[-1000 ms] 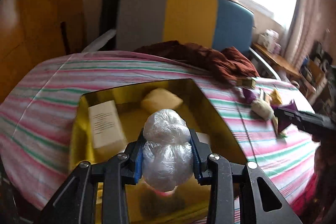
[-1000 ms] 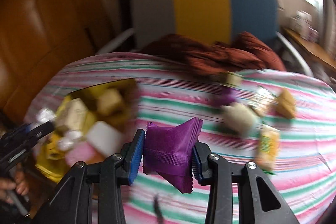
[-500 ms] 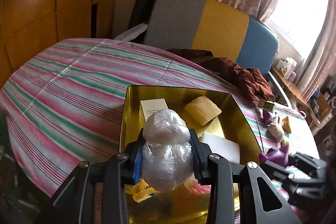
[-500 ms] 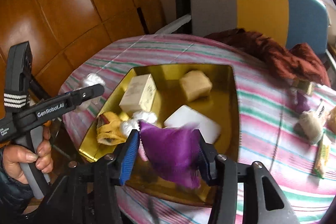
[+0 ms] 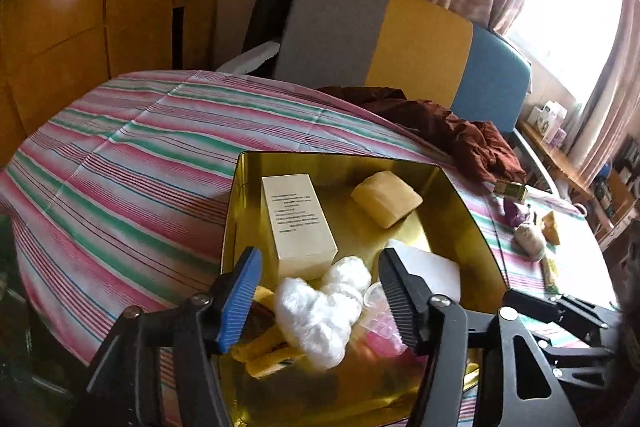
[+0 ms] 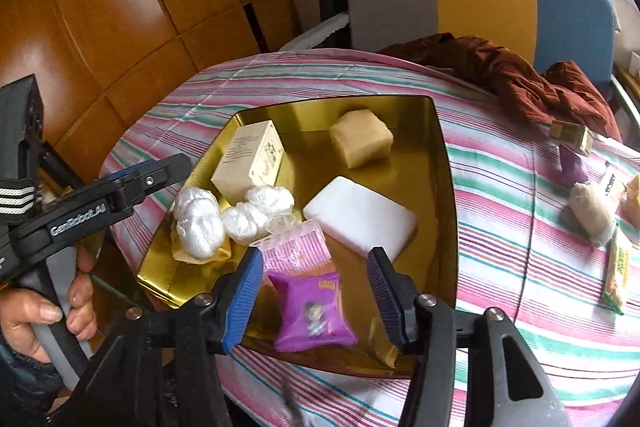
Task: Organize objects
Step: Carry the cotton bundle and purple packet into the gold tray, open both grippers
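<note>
Both your grippers are opening over the gold tray (image 6: 440,155): the left gripper (image 5: 320,291) releases the white plastic bundle (image 5: 316,319), the right gripper (image 6: 316,287) the purple packet (image 6: 312,311), each lying free between the jaws. Next, probably fetch the snacks (image 6: 592,211) far right.
</note>
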### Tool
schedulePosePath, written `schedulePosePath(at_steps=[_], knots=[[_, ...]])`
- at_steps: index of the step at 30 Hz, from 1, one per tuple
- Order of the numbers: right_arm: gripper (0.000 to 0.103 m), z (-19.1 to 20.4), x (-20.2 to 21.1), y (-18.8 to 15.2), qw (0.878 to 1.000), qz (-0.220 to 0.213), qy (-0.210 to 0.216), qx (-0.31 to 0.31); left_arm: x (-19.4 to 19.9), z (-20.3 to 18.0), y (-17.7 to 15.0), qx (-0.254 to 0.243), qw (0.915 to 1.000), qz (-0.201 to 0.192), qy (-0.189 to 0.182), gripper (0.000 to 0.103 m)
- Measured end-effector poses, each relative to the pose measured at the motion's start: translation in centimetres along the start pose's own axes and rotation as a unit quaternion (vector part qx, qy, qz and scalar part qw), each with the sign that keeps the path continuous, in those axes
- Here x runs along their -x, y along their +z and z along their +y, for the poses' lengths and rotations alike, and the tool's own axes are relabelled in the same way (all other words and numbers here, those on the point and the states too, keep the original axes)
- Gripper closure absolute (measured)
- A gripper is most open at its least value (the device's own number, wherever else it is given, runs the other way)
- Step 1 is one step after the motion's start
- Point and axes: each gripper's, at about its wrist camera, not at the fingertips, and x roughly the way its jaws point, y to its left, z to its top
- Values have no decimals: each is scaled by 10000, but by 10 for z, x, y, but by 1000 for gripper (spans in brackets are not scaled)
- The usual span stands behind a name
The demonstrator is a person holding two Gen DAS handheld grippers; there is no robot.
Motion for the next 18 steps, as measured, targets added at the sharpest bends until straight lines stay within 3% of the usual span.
schedulePosePath(at_steps=[5,13,18], knots=[[42,7,1,1,9997,-64,-184,137,7,-7,-4,-250,9992,-172,240,30],[41,9,5,2,9991,-145,-345,177,20,-21,-4,-611,9968,-418,307,22],[41,8,9,3,9989,-202,-407,145,28,-31,-6,-857,9942,-559,346,21]])
